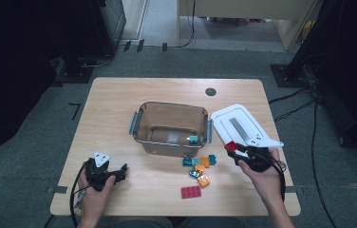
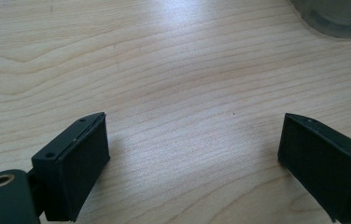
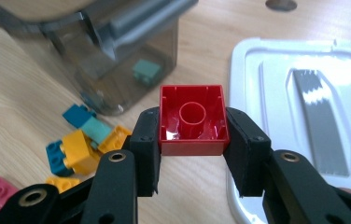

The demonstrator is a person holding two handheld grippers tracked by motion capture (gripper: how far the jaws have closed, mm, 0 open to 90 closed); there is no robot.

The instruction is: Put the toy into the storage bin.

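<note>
My right gripper (image 3: 192,140) is shut on a red square brick (image 3: 192,123), hollow underside facing the camera, held above the table. In the high view the red brick (image 1: 231,146) and right gripper (image 1: 236,149) hang just right of the clear brown bin (image 1: 141,124), over the near edge of the white lid (image 1: 224,118). One teal brick (image 1: 193,139) lies inside the bin. My left gripper (image 1: 119,171) rests low at the table's front left, and in the left gripper view its jaws (image 2: 192,158) stand wide open over bare wood.
Several loose bricks lie in front of the bin: teal and orange ones (image 1: 200,164) and a pink flat one (image 1: 191,191). The white lid (image 3: 276,60) lies on the table right of the bin. A dark round hole (image 1: 210,91) sits at the table's far side.
</note>
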